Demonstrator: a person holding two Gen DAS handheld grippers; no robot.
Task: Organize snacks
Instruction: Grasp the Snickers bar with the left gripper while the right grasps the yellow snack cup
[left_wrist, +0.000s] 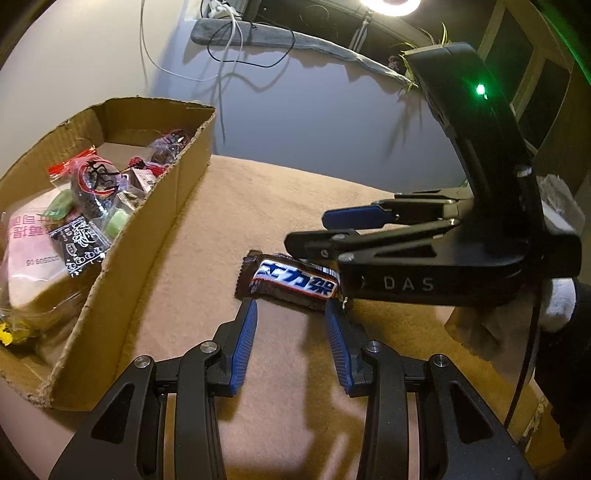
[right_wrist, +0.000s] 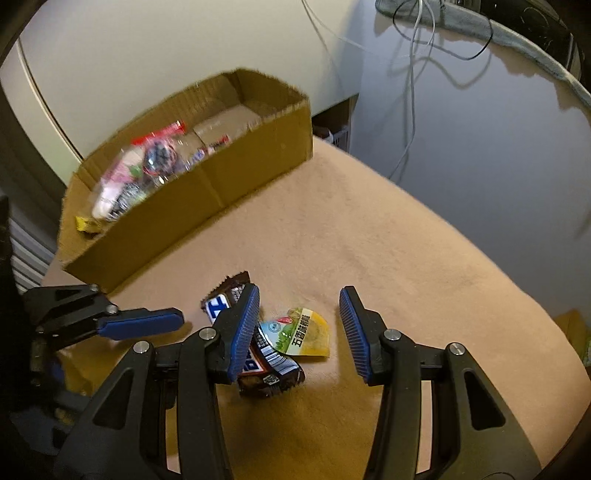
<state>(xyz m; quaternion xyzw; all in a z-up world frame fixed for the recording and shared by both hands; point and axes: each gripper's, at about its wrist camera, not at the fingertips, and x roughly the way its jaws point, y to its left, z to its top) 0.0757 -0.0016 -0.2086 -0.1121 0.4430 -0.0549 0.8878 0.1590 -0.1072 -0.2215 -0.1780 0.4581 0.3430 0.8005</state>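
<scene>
A brown chocolate bar (left_wrist: 291, 282) with a blue and white label lies on the tan cloth. My left gripper (left_wrist: 291, 314) is open, its tips at either side of the bar's near edge. My right gripper (right_wrist: 299, 310) is open above a small yellow-green snack packet (right_wrist: 304, 334) that lies against the bar (right_wrist: 269, 363). The right gripper (left_wrist: 314, 230) reaches in from the right in the left wrist view, above the bar. A cardboard box (left_wrist: 147, 236) on the left holds several wrapped snacks; it also shows in the right wrist view (right_wrist: 207, 206).
The tan cloth (right_wrist: 406, 258) covers the table. Cables (left_wrist: 221, 66) hang down the wall behind. A ring lamp (left_wrist: 389, 5) shines at the top. The left gripper's finger (right_wrist: 144, 325) enters the right wrist view from the left.
</scene>
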